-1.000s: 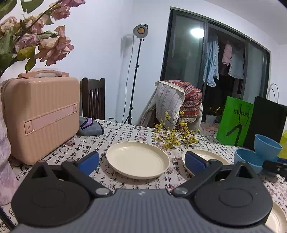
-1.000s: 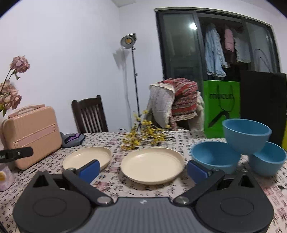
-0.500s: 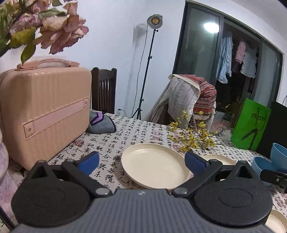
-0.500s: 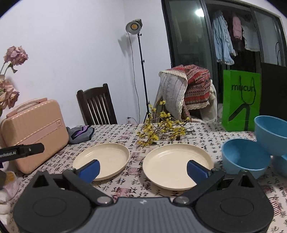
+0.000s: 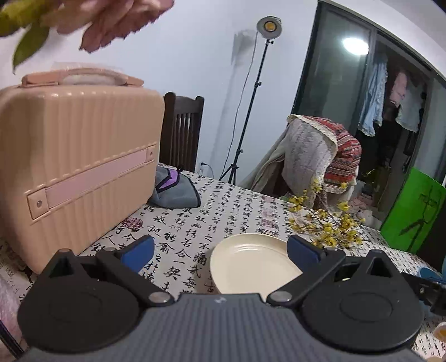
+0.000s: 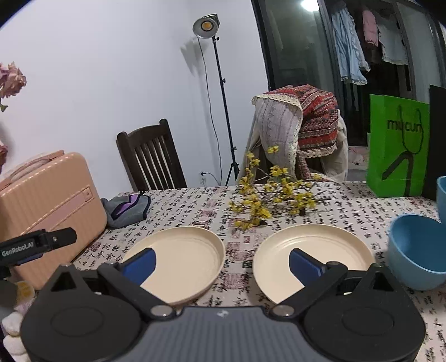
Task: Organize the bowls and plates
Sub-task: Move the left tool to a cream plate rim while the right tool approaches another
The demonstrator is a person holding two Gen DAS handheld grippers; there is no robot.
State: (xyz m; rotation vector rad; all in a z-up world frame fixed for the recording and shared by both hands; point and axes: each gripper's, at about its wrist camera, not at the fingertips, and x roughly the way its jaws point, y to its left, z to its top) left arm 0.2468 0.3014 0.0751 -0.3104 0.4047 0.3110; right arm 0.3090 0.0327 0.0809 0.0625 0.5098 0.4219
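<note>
Two cream plates lie side by side on the patterned tablecloth: the left plate (image 6: 181,256) and the right plate (image 6: 315,256). My right gripper (image 6: 221,264) hovers open above the gap between them, holding nothing. A blue bowl (image 6: 415,250) stands right of the plates, with another bowl's edge (image 6: 441,195) behind it. In the left wrist view my left gripper (image 5: 220,252) is open and empty, with one cream plate (image 5: 251,264) just ahead of its right finger. The left gripper's tip (image 6: 41,242) also shows at the left of the right wrist view.
A pink case (image 5: 75,161) stands close on the left, with a grey pouch (image 5: 175,192) beside it. Yellow flower sprigs (image 6: 273,195) lie behind the plates. A green bag (image 6: 398,147) stands at the back right. Pink flowers (image 5: 111,19) hang overhead at left. Chairs stand behind the table.
Both grippers have swung to the left. The plates and bowls slid rightward in both views, and the pink case looms larger in the left wrist view. Both stay open.
</note>
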